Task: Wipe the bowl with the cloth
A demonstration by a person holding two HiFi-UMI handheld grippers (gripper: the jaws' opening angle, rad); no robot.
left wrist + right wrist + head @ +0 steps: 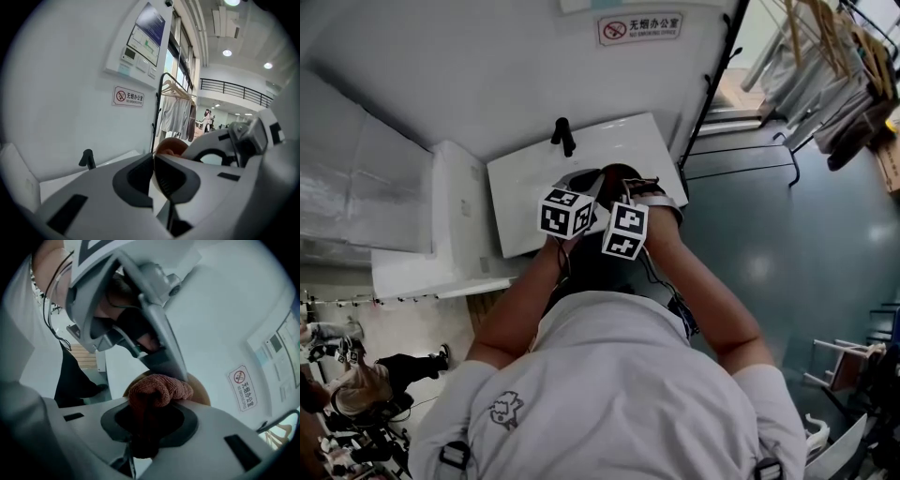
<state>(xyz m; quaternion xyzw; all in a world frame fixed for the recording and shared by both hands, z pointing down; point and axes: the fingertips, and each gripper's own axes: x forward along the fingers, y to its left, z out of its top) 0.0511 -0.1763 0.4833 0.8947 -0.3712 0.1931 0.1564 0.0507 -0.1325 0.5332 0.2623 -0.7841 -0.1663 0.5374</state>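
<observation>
Right gripper view is showing the right gripper [146,427] clamping narrow on a bunched rust-brown terry cloth [159,391], whose soft, light wad is pressing against the rim of the small round brown bowl [204,397]. The left gripper [154,164] is pinching almost shut on that bowl's thin edge, holding it over the white table [525,187]. I'm judging the bowl to be light, stiff and rather slick, so the rim is looking like the sensible place to hold, while the limp cloth is needing a firm bunch.
</observation>
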